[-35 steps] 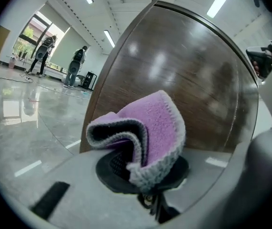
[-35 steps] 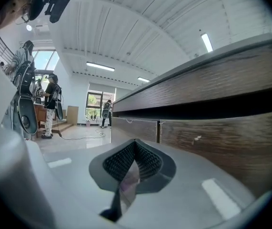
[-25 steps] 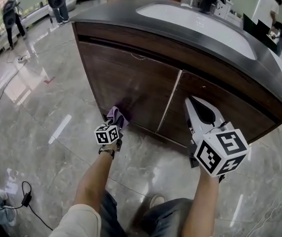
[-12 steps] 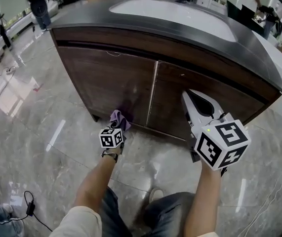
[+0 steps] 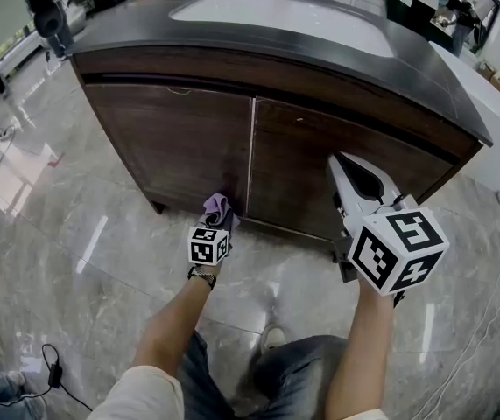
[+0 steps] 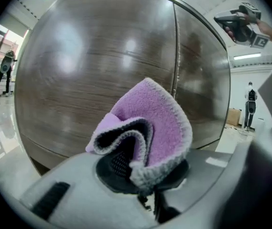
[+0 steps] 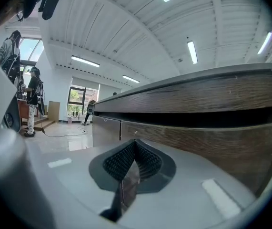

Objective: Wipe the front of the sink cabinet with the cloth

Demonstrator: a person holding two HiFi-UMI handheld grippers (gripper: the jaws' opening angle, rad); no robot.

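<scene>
Holding item 1: left gripper (image 5: 216,224), jaws pinching the purple cloth (image 5: 218,206), low against the left door (image 5: 179,138) of the sink cabinet. The cloth lies straight ahead of the jaws; whether it touches the wood cannot be told. Just right of it, the upright seam (image 5: 250,151) parts the 2 doors. Item 2: right gripper (image 5: 350,178), jaws pressed together on nothing, facing the right door (image 5: 306,160), farther from the cloth.

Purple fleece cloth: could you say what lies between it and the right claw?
Only the bare dark wooden cabinet front, seen in the head view.
</scene>
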